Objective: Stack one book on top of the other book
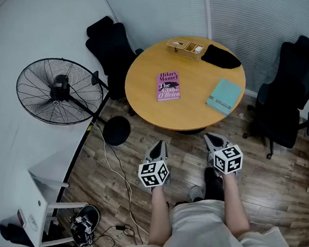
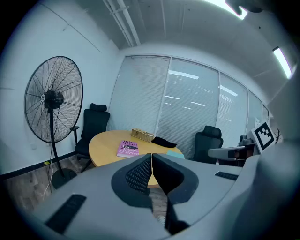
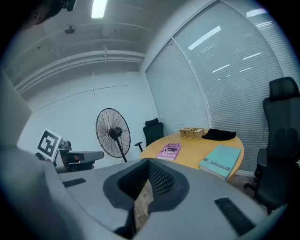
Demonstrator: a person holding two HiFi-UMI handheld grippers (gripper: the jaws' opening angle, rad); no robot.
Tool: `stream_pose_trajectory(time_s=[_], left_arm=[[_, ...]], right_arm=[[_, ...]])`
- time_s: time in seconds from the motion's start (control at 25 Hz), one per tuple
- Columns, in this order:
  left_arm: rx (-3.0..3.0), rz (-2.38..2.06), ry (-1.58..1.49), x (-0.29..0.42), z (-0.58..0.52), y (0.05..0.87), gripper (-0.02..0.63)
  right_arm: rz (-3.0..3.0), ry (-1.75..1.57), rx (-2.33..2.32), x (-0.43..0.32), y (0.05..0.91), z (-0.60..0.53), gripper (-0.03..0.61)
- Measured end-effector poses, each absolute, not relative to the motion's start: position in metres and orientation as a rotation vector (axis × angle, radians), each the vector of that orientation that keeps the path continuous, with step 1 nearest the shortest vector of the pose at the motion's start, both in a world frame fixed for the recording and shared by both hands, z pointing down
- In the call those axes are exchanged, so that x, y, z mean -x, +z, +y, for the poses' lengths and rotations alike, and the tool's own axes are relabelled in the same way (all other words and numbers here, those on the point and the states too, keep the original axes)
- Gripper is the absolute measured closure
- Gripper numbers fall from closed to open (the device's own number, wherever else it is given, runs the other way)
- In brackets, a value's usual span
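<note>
Teal book (image 1: pixel 224 96) lies flat near the right edge of the surface (image 1: pixel 193 114), well apart from the pink book (image 1: pixel 168 86). It looks stiff, light and smooth-covered, so pinch its near edge. Your left hand-held gripper (image 1: pixel 160 144) and right hand-held gripper (image 1: pixel 208 136) are both closed and empty.

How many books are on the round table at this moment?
2. The pink book lies near the middle of the table; the teal book lies apart from it, near the right edge in the head view. None seems hidden.
</note>
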State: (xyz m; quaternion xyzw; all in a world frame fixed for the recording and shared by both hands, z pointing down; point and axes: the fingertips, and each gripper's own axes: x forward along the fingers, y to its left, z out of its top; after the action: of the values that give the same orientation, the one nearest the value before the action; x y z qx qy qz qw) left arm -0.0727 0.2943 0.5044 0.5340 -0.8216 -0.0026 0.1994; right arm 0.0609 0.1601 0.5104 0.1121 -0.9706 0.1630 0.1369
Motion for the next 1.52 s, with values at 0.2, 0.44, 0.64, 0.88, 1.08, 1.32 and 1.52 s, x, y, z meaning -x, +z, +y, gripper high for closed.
stream_pose_trajectory(time_s=[0.2,0.44,0.64,0.88,1.08,1.32,1.52], left_arm=[[-1.496,-2.307,-0.002,0.073,0.288,0.503,0.584],[-1.507,-2.353,-0.024,0.080,0.283,0.490,0.583],[-1.501,-2.370,0.000,0.085,0.280,0.488,0.580],[-1.483,-2.382,0.003,0.097,0.278,0.487,0.554],[-1.474,-2.390,0.009,0.108,0.272,0.487,0.442],[-1.482,-2.373,0.005,0.123,0.251,0.489,0.377],[-1.492,-2.347,-0.021,0.131,0.225,0.493,0.359]], right_arm=[[-2.812,0.447,-0.330,-0.061,0.508,0.156,0.558],[-2.835,0.485,-0.325,-0.058,0.503,0.150,0.558],[-2.854,0.471,-0.317,-0.051,0.498,0.143,0.555],[-2.857,0.452,-0.289,-0.037,0.496,0.138,0.481],[-2.851,0.444,-0.241,-0.024,0.496,0.135,0.428],[-2.823,0.442,-0.233,-0.012,0.502,0.118,0.397],[-2.803,0.466,-0.262,-0.006,0.506,0.094,0.367]])
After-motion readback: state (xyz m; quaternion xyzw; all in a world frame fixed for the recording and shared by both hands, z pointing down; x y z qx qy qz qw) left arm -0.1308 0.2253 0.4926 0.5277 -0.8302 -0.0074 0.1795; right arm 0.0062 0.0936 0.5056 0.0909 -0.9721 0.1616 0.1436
